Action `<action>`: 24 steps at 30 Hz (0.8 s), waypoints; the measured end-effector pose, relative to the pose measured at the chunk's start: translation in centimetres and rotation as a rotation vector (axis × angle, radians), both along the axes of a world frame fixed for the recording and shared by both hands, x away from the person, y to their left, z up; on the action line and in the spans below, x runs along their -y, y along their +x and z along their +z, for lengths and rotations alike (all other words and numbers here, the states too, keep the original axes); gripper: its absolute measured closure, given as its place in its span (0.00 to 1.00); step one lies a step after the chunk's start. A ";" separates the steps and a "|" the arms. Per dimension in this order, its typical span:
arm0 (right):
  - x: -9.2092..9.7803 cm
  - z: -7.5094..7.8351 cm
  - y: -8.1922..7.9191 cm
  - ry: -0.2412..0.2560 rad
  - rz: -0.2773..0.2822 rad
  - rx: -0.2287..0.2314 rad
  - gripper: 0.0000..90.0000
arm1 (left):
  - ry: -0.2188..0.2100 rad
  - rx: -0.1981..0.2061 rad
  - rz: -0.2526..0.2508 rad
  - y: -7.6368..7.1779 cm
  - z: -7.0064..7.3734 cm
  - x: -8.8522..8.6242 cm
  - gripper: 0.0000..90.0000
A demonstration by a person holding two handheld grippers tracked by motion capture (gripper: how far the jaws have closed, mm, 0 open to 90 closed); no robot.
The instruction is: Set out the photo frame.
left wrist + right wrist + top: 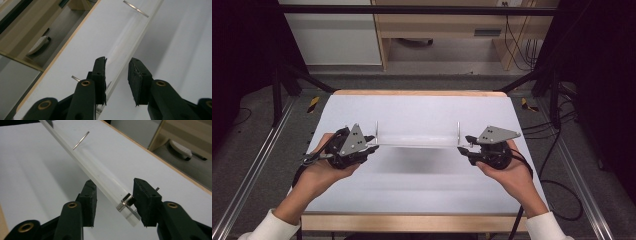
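A long clear acrylic strip [417, 141] with a thin metal pin near each end spans the middle of the white table [422, 107], and a soft shadow lies in front of it. My left gripper [371, 143] is at its left end and my right gripper [463, 145] at its right end. In the left gripper view the strip [125, 42] runs between the jaws of the left gripper [117, 72], close to the left one. In the right gripper view the strip [100, 173] ends between the right gripper [114, 195] jaws, and its small metal stud [125, 202] touches the right jaw. Both grippers' jaws stand apart.
The table has wooden front and back edges [417, 93]. Metal frame rails [259, 160] run along both sides, and black cables [557, 150] lie on the floor at the right. A wooden cabinet [447, 25] stands beyond the table.
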State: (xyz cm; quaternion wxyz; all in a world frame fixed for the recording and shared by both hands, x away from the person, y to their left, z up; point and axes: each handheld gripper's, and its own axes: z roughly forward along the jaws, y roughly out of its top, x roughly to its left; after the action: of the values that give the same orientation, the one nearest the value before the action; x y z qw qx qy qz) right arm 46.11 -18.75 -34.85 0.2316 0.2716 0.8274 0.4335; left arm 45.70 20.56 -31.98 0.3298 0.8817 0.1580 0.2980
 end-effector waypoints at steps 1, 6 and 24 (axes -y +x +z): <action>-0.1 0.1 0.0 -0.008 0.001 0.003 0.65 | -0.011 -0.007 -0.007 0.1 0.0 -0.1 0.74; 0.2 0.5 0.9 0.019 0.011 -0.025 0.64 | -0.036 -0.020 -0.021 0.8 0.4 -0.4 0.74; 0.7 2.5 4.5 0.057 -0.023 -0.014 0.62 | -0.046 -0.063 -0.005 5.2 3.4 0.2 0.72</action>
State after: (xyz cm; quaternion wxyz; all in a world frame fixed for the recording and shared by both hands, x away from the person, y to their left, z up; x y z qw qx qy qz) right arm 50.58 -19.43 -32.39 0.2228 0.2909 0.8131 0.4524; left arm 50.92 20.38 -28.63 0.3457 0.8832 0.1731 0.2654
